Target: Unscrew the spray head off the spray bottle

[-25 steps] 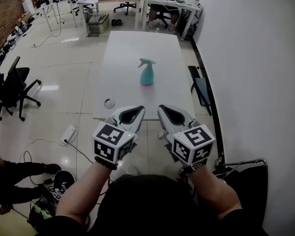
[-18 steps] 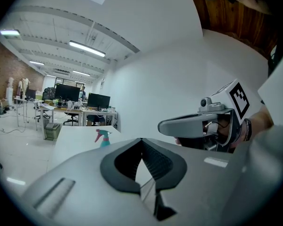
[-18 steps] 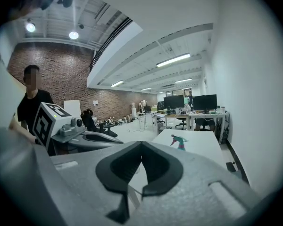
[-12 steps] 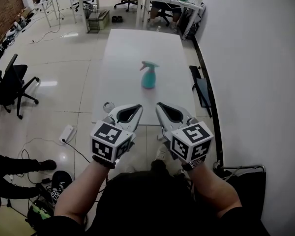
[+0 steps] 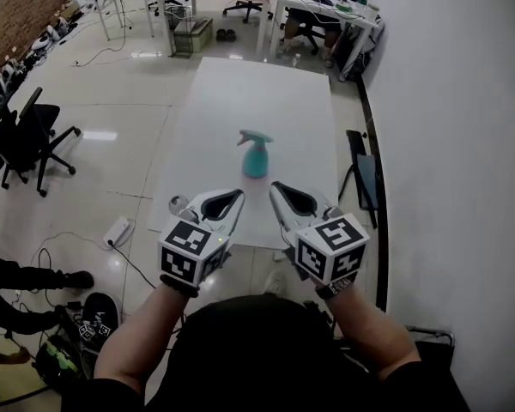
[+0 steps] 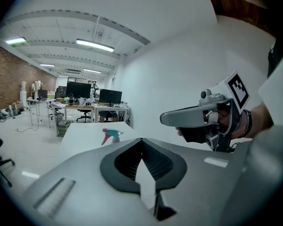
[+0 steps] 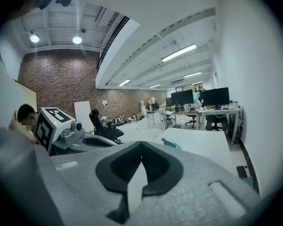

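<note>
Two empty grippers, left and right, jaws closed, face the spray bottle standing at twelve o'clock on the table; probably light, slick plastic, so clamp the body and turn the spray head.

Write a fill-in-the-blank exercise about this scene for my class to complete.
The spray bottle stands upright on the white ___.
The left tongs and right tongs are both ___, holding nothing.
In the head view, the black office chair is on the bottle's ___.
Missing words: table; shut; left.
</note>
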Motion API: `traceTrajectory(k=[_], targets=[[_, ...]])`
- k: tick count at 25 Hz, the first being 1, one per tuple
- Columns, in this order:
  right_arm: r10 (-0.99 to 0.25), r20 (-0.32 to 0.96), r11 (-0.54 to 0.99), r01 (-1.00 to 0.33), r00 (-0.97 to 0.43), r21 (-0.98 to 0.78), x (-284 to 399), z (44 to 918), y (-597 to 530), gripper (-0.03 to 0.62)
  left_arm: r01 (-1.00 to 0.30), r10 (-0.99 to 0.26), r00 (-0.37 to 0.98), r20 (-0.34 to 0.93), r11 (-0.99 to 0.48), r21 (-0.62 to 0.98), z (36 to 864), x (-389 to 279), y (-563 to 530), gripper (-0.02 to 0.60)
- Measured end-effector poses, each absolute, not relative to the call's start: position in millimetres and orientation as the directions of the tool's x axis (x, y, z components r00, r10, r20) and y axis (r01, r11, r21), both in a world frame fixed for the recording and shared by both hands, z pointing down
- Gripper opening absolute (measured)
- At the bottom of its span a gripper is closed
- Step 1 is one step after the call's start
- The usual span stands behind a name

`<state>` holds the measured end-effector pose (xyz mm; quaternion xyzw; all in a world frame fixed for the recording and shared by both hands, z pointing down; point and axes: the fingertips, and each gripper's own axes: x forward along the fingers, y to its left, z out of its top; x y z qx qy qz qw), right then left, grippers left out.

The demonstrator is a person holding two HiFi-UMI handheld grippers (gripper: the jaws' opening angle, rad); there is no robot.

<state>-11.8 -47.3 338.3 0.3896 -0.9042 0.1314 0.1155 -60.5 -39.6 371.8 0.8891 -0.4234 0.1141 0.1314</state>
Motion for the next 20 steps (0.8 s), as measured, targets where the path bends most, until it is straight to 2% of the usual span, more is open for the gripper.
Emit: traceTrajectory(k=[11, 20], targets=[[-0.553, 0.359, 0.734, -0.643, -0.752, -0.218, 38.9, 362.5, -93.8, -0.009, -0.867, -0.772, 0.49, 0.404, -0.48, 0.134, 400.9, -19.2, -80.2, 0.019], [-0.505, 0.348, 0.759, -0.599, -0.79, -0.257, 57.8, 370.3, -109.7, -0.009, -0.9, -0.785, 0.422, 0.454, -0.423, 0.105, 413.7, -5.6, -95.0, 0.061]])
